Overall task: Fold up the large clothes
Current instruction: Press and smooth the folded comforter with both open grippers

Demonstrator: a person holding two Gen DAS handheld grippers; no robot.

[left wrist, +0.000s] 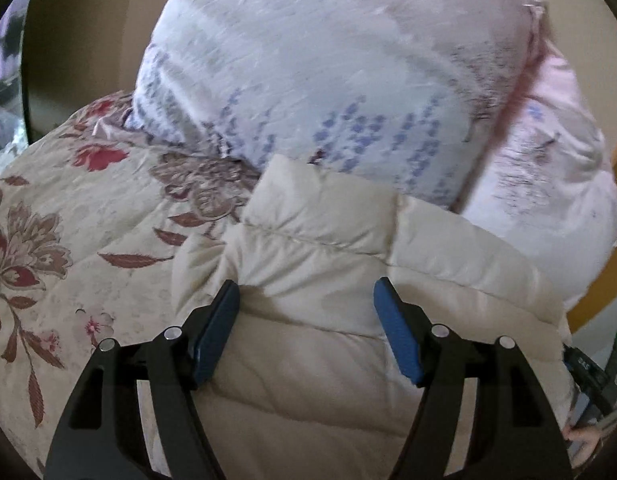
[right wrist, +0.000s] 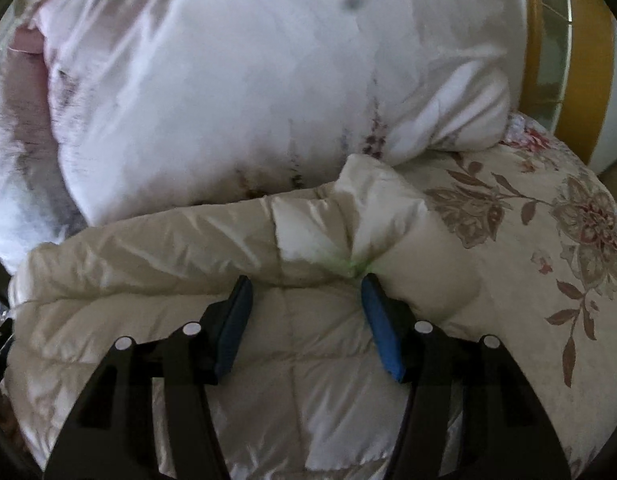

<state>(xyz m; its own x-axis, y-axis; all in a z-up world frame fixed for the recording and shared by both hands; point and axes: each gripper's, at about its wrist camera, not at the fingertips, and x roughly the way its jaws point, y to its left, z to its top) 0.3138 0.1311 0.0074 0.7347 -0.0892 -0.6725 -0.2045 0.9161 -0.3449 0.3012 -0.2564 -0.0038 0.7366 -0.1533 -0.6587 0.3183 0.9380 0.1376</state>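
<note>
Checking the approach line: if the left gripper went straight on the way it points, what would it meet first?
Most likely the cream puffer jacket, lying under the left gripper; its fingers are open.

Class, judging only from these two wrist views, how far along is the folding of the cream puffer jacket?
Done: the cream puffer jacket lies bunched in a roll on the floral bedspread, against the pale quilt. In hand: nothing; the left gripper and right gripper stand open over it, gripping no fabric. Left: whether more folds are needed cannot be told.

blurred: pale quilt (left wrist: 328, 60) print (motion smear) | cut off: cream jacket (right wrist: 148, 272) lower edge
</note>
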